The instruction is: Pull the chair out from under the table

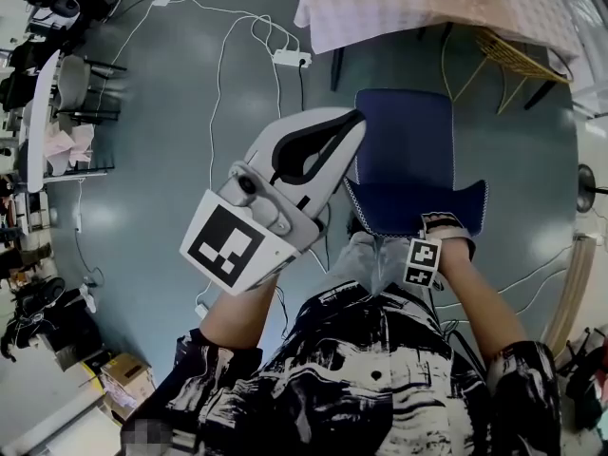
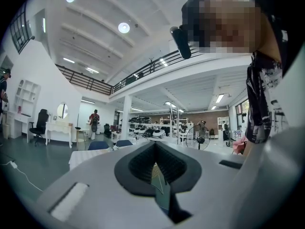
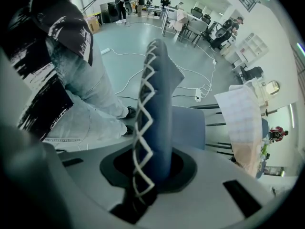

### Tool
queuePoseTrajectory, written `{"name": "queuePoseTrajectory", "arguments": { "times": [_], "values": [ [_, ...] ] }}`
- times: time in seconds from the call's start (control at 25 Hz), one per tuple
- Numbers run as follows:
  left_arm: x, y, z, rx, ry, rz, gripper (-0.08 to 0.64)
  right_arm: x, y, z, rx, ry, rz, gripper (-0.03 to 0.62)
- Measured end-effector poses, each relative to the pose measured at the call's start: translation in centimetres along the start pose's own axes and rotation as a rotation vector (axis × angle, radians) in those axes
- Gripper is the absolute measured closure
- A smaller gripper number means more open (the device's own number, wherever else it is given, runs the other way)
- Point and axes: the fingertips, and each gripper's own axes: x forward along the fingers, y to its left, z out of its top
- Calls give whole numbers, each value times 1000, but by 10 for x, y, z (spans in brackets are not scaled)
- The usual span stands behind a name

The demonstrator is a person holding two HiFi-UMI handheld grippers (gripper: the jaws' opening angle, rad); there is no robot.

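Your right tool (image 1: 443, 228) clamps the backrest of the blue chair (image 1: 404, 150), your left tool (image 1: 352, 125) hangs pinched together and empty, and a power strip (image 1: 291, 59) lies by the near-left corner of the counter (image 1: 380, 8).

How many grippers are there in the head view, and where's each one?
2. The left gripper is raised over the floor beside the blue chair, jaws together on nothing. The right gripper is lower, shut on the chair's backrest.

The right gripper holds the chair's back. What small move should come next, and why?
Probably open the right gripper and let go. Its jaws are shut on the back of the chair, whose blue seat already lies clear of the table in the head view, so the pull seems done.
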Motion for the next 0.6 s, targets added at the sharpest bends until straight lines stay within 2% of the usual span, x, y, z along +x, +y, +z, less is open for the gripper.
{"name": "queuePoseTrajectory", "arguments": {
  "times": [0.12, 0.36, 0.48, 0.6],
  "values": [
    [4, -3, 1, 3, -1, -7, 555, 1, -2, 0, 4, 1, -17, 517],
    [8, -6, 6, 5, -7, -17, 555, -12, -7, 0, 16, -26, -72, 459],
    [8, -6, 12, 12, -18, -17, 555, -53, -7, 4, 21, -122, -55, 426],
    [9, -5, 19, 20, -28, -19, 555, -123, -24, 7, 125, -264, -32, 423]
  ]
}}
